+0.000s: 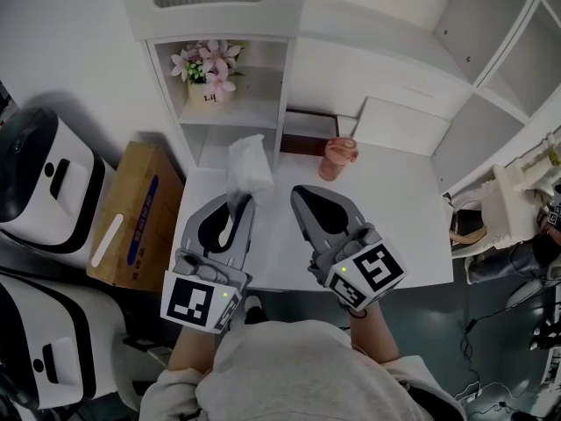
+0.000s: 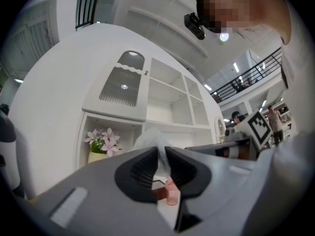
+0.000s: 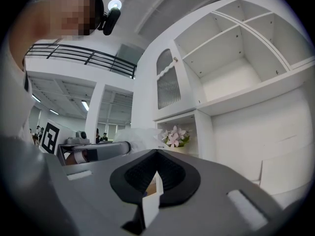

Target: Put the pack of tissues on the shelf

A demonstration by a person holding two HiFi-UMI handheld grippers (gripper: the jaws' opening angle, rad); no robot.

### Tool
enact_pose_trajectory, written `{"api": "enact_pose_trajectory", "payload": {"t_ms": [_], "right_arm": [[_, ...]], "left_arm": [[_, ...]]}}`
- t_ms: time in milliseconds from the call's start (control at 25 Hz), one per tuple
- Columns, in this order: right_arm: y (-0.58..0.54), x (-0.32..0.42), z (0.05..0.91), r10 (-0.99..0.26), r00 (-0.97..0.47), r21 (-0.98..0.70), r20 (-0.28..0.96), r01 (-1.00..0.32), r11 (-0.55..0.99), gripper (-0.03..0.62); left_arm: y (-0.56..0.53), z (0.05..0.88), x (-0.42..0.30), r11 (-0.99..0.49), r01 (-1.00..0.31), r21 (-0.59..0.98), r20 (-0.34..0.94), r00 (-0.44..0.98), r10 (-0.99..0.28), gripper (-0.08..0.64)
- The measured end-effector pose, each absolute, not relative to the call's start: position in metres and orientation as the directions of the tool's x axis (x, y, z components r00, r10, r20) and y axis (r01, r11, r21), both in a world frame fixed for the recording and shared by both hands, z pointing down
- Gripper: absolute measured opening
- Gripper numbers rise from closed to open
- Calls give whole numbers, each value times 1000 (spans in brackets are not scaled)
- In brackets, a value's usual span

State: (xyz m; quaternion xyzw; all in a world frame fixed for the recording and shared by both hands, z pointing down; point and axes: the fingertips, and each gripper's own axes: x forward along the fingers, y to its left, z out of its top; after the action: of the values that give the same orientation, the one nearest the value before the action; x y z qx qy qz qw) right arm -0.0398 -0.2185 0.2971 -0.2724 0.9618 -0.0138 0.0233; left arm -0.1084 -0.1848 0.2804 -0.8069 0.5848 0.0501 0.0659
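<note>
The pack of tissues [image 1: 248, 167], in crinkled clear wrap, sticks up from my left gripper [image 1: 241, 202], which is shut on its lower end. It hangs over the white table's far left corner, just in front of the narrow white shelf [image 1: 282, 86]. In the left gripper view the pack [image 2: 150, 137] rises between the dark pads [image 2: 142, 168], which pinch it. My right gripper [image 1: 302, 191] hovers beside it to the right, shut and with nothing in it. In the right gripper view its jaws [image 3: 157, 156] meet at the tips, and the pack [image 3: 140, 135] shows to the left.
A pot of pink flowers [image 1: 209, 70] fills the shelf's upper compartment. A pink cup [image 1: 337, 158] stands at the back of the table [image 1: 394, 226]. A cardboard box [image 1: 131, 213] and white machines [image 1: 44, 174] stand left of the table. A larger white shelf unit [image 1: 491, 68] rises at right.
</note>
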Motion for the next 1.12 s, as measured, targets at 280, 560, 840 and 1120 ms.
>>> {"api": "enact_pose_trajectory", "payload": {"t_ms": [280,560,840,1120], "right_arm": [[-229,-45,295,-557,-829,-33,-43,-556,830,0],[-236,-47,294,-592,-805,-30,-43,-591,806,0],[-246,-52,297,-624,-781,-34,-35,-623,782,0],[-259,-59,302,-648,-761,-38,-24,-647,762,0]], "left_arm": [[-198,279,-114,-347,-936,-55,-160,352,-922,40],[-210,281,-117,-388,-920,-59,-155,392,-907,40],[-224,283,-123,-420,-906,-56,-152,424,-893,40],[-239,289,-133,-445,-894,-47,-148,447,-882,40]]}}
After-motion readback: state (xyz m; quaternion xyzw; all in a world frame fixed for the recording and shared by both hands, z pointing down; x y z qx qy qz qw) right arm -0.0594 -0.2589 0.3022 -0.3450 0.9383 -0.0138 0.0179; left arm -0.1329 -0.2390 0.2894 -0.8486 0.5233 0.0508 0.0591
